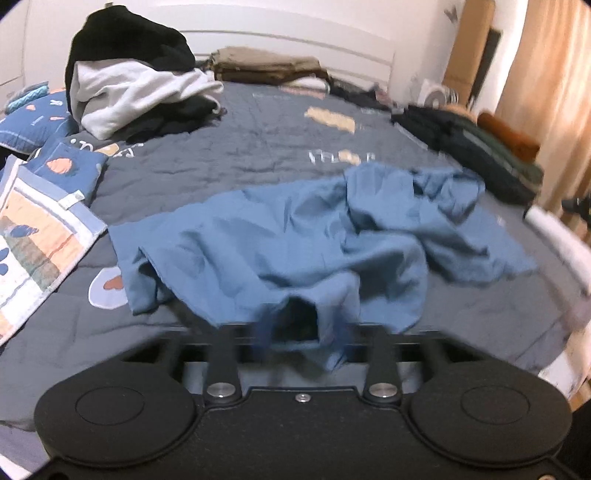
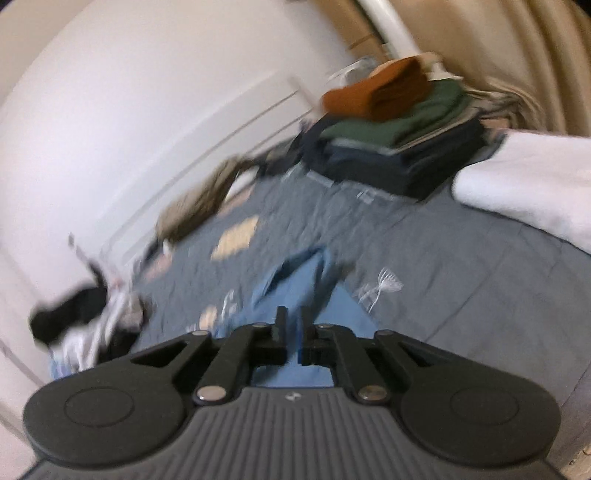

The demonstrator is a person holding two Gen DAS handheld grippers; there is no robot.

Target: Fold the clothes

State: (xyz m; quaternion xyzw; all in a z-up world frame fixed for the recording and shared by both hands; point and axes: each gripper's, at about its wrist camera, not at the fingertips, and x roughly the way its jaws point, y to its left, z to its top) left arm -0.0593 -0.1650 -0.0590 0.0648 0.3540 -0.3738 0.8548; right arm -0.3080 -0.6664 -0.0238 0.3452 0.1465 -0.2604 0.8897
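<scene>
Rumpled blue garment (image 1: 303, 236) on bed

Bedroom, plain white wall (image 1: 229, 18) behind a white headboard (image 1: 295, 44); bed covered in a grey quilt (image 1: 258, 147) with cartoon patches, patterned blue pillows (image 1: 33, 125) at its left edge. Beige curtains (image 1: 546, 74) hang on the right with a small white fan (image 1: 436, 98) near them; a white pole (image 2: 388, 22) runs up beside the curtains in the right wrist view. Light is soft and indoor, both views motion-blurred.
</scene>
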